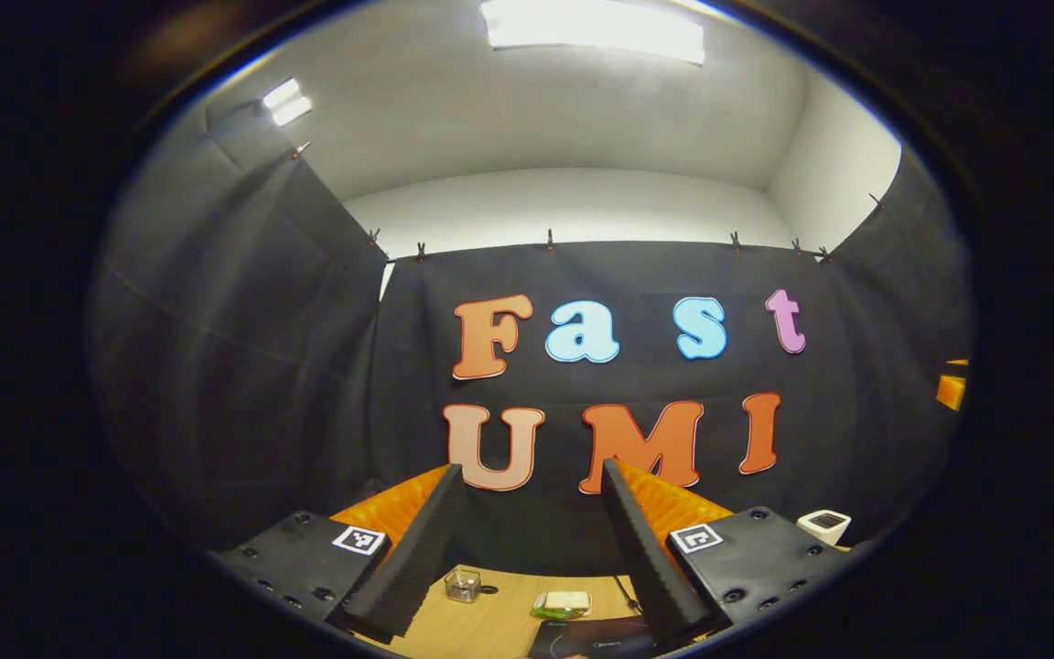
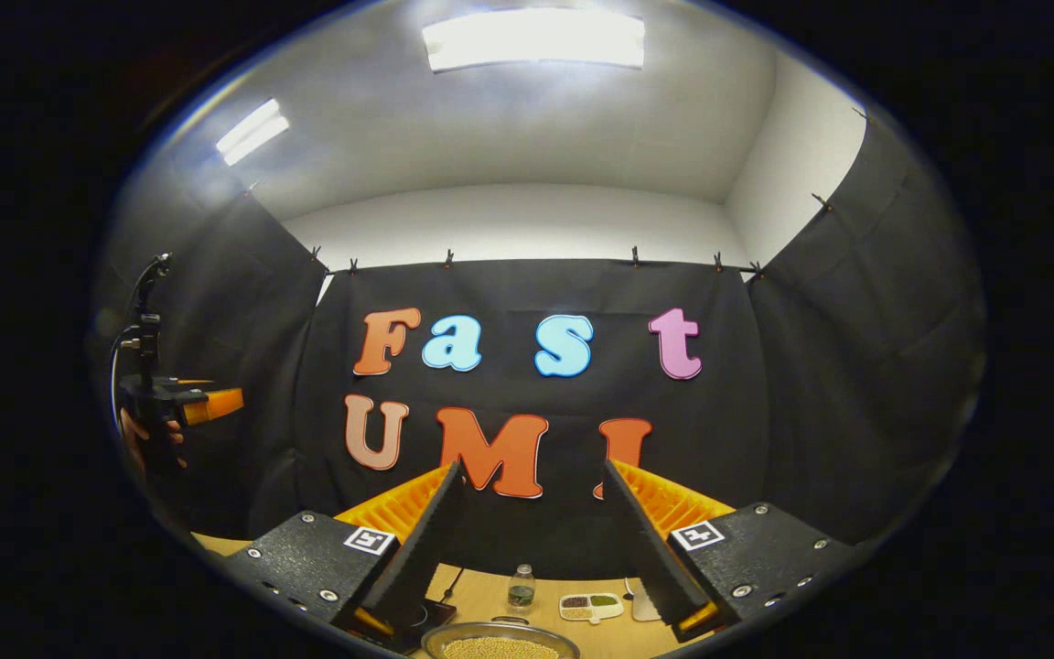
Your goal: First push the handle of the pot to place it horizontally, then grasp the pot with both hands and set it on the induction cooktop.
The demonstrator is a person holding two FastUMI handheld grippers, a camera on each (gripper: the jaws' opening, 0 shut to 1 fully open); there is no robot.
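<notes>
My left gripper (image 1: 532,531) sits right under the lens in the left gripper view, fingers (image 1: 417,549) spread wide, nothing between them. Beyond the tips I see the light wooden bench (image 1: 490,622), and on it a small clear glass jar (image 1: 462,583) just past my left-hand finger, a small green-and-white packet (image 1: 564,602) near the middle, and the dark glossy edge of the black induction cooktop (image 1: 596,641) at the very bottom. Off to the right stands a small white box-shaped device with a dark top (image 1: 825,524).

Over to the right gripper view: my right gripper (image 2: 532,540) is likewise released, fingers (image 2: 650,549) apart and gripping nothing. Straight below the gap, at the bottom edge, I catch the round metal rim of the pot (image 2: 500,641), filled with pale yellowish grains; its handle I cannot make out. The pot rests on the bench (image 2: 573,631), with a dark flat slab (image 2: 426,615) just to its left, partly behind my finger. Farther back stand a small clear bottle with a green label (image 2: 521,586) and a white divided tray of dark and green bits (image 2: 589,605). Far left, a hand (image 2: 138,439) holds the other gripper up high, well above the bench.
</notes>
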